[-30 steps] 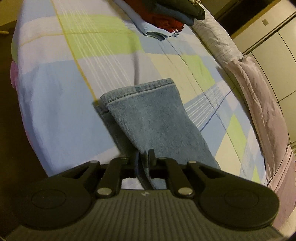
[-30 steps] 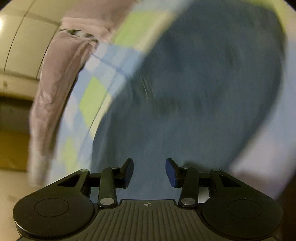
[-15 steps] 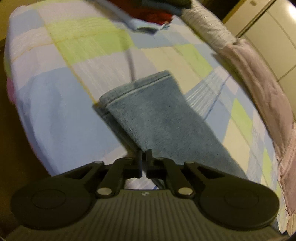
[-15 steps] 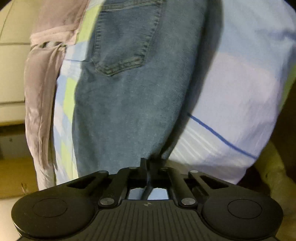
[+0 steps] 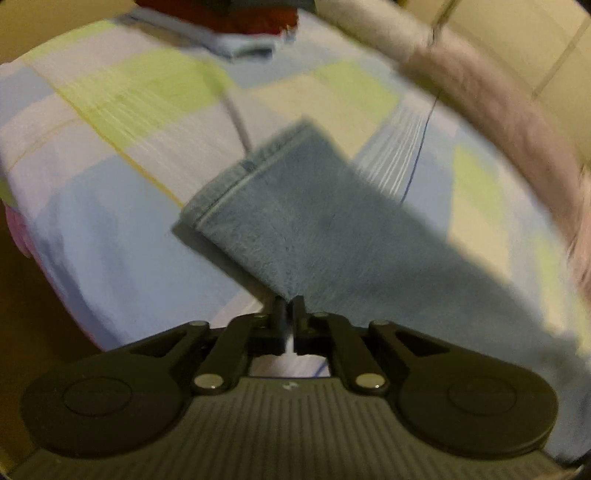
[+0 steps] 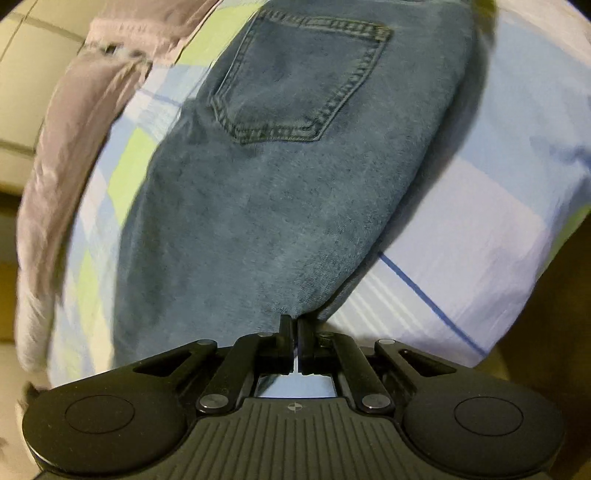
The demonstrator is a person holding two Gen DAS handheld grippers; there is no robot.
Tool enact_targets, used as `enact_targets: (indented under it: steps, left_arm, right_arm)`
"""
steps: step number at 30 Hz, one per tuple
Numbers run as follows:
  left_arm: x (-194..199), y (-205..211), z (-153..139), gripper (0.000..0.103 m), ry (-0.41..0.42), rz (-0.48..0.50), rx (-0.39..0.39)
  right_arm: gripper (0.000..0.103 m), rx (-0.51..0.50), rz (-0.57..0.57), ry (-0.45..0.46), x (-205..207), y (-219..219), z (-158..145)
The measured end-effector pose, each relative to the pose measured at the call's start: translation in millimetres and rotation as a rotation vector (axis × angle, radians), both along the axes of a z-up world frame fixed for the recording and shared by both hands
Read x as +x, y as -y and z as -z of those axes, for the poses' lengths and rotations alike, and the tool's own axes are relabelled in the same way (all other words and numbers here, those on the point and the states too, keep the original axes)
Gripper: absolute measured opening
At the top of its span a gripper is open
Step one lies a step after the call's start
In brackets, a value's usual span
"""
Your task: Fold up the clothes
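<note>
left wrist view: a bed under a checked sheet [image 5: 110,206] of blue, lime and pale lilac fills the blurred frame, with cream cupboard doors [image 5: 524,48] at the top right and a pinkish quilt [image 5: 498,96] bunched along the far side. the left gripper [image 5: 289,304] has its jaws pinched together on the near edge of the jeans [image 5: 317,221], whose hemmed leg end points away across the sheet. a stack of folded clothes [image 5: 243,26], red on top, sits at the far end, well apart.

right wrist view: same sheet [image 6: 480,221], same quilt [image 6: 74,129] on the left. the right gripper [image 6: 294,325] is clamped tight on the jeans [image 6: 266,221] edge; the back pocket [image 6: 299,77] lies face up ahead.
</note>
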State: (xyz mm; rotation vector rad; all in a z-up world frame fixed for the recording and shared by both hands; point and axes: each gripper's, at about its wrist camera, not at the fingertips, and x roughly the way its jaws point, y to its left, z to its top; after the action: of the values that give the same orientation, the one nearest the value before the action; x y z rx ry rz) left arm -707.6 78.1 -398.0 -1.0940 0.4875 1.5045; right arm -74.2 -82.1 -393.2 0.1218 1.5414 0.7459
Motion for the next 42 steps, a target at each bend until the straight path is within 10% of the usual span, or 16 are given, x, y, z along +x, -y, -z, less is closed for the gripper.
enact_targets:
  steps: [7, 17, 23, 26, 32, 34, 42]
  left_arm:
    - [19, -5, -38, 0.006, -0.032, 0.062, -0.156]
    - [198, -92, -55, 0.006, 0.162, 0.518, -0.084]
    - [299, -134, -50, 0.010, 0.183, 0.631, -0.083]
    - [346, -150, -48, 0.012, 0.222, 0.683, -0.093]
    - [430, -168, -38, 0.024, 0.270, 0.809, -0.093]
    - [450, -178, -35, 0.025, 0.270, 0.857, -0.096]
    - [522, -203, 6, 0.024, 0.276, 1.064, -0.241]
  right_arm:
    - [0.031, -0.059, -0.069, 0.100, 7, -5, -28]
    - [0.031, -0.058, 0.070, 0.344, 111, 6, -67]
    - [0.033, -0.050, 0.015, 0.482, 196, -3, -77]
    - [0.062, 0.013, -0.042, 0.468, 236, -17, -75]
    - [0.061, 0.151, -0.217, 0.292, 284, -50, -41]
    - [0.041, 0.199, -0.238, 0.250, 288, -51, -34]
    - [0.041, 0.280, -0.320, 0.169, 304, -56, -26]
